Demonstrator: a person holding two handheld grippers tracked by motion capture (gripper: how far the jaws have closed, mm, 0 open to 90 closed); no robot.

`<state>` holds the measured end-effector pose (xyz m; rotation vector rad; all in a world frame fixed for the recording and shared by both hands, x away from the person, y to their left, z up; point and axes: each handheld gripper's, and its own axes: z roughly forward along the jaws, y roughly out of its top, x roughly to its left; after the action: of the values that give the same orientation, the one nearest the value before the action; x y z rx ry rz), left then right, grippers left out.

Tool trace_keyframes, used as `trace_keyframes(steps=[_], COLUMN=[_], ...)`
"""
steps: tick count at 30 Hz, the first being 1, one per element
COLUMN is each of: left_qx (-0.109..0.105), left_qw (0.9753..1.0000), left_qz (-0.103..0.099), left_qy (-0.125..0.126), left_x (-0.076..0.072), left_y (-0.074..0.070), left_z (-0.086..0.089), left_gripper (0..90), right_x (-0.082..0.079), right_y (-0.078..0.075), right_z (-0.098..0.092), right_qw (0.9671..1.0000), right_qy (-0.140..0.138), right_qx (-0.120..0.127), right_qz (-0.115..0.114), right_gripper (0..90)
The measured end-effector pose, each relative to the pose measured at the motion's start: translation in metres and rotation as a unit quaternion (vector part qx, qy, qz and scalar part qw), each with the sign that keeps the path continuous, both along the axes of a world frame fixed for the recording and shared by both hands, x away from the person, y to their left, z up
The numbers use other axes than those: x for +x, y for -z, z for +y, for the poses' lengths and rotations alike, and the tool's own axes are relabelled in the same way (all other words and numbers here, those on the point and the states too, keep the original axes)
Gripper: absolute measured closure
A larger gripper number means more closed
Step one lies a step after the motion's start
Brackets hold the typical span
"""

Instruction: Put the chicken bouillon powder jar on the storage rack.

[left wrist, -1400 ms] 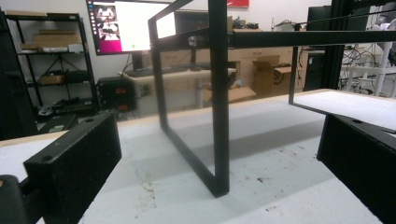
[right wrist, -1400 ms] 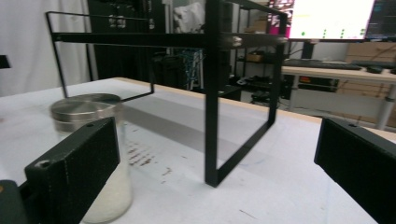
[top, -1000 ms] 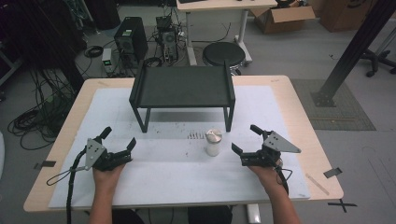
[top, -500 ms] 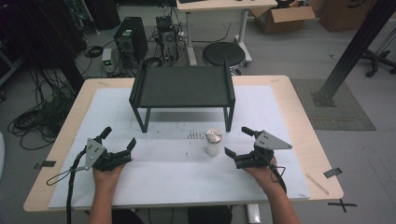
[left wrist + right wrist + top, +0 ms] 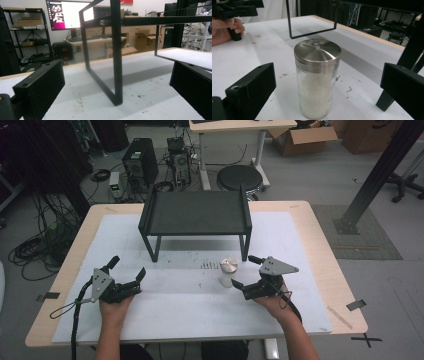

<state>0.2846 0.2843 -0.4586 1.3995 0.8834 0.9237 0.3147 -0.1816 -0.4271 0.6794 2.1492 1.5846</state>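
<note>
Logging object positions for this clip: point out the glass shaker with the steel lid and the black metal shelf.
glass shaker with steel lid (image 5: 317,82), right gripper view, glass body.
black metal shelf (image 5: 195,213), high view, top deck.

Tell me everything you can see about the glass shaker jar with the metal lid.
The shaker is a clear glass cylinder, mostly full of white grains, capped by a brushed metal lid with small holes near one edge. It stands upright on the white mat, just in front of the black rack's right front leg. The right tool is open, its jaws flanking it without touching.
</note>
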Motion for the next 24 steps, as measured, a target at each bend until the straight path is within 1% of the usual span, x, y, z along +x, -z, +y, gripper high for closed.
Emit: trace_keyframes(steps=[6,9,15,24], left_qx=[-0.001,-0.001,0.001,0.001], left_qw=[1.0,1.0,1.0,1.0], left_qz=[0.001,0.0,0.0,0.0], left_qy=[-0.001,0.0,-0.001,-0.001], left_x=[0.0,0.0,0.0,0.0], left_y=[0.0,0.0,0.0,0.0], left_z=[0.0,0.0,0.0,0.0], left_gripper=[0.2,0.2,0.2,0.2], right_x=[0.004,0.006,0.009,0.013], right_y=[0.001,0.002,0.004,0.003], right_z=[0.007,0.011,0.015,0.02], right_qw=[0.9996,0.9992,0.9984,0.9976], right_qy=[-0.007,-0.01,-0.013,-0.014], right_qx=[-0.025,-0.034,-0.046,-0.057], right_qz=[0.013,0.019,0.03,0.037], right_gripper=[0.0,0.5,0.8,2.0])
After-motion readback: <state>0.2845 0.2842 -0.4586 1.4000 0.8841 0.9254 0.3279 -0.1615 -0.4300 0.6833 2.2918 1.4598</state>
